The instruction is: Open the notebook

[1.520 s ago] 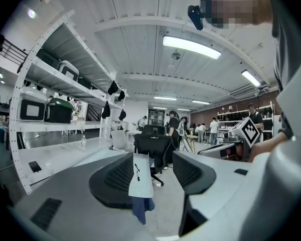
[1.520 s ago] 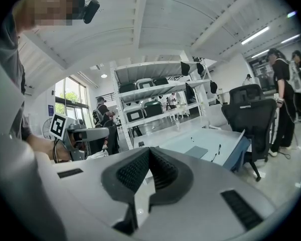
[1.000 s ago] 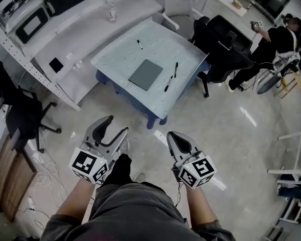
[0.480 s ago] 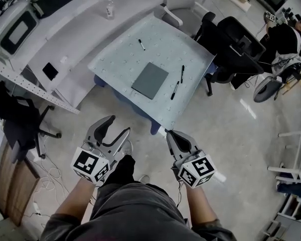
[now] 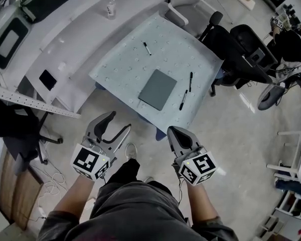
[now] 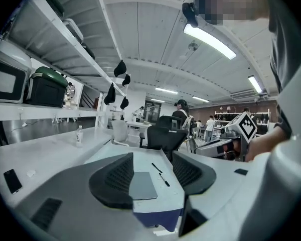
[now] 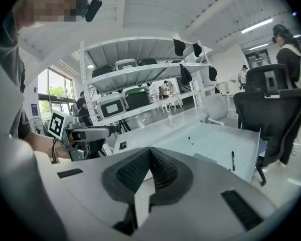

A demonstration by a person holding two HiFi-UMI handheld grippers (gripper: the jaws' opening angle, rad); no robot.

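On the pale table ahead we note the notebook closed, untouched. Left gripper jaws apart, right gripper together; both empty, well short.

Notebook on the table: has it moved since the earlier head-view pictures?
No. The notebook lies as before beside the black pen on the table; only the camera view has shifted.

Overhead and low views, shared notebook
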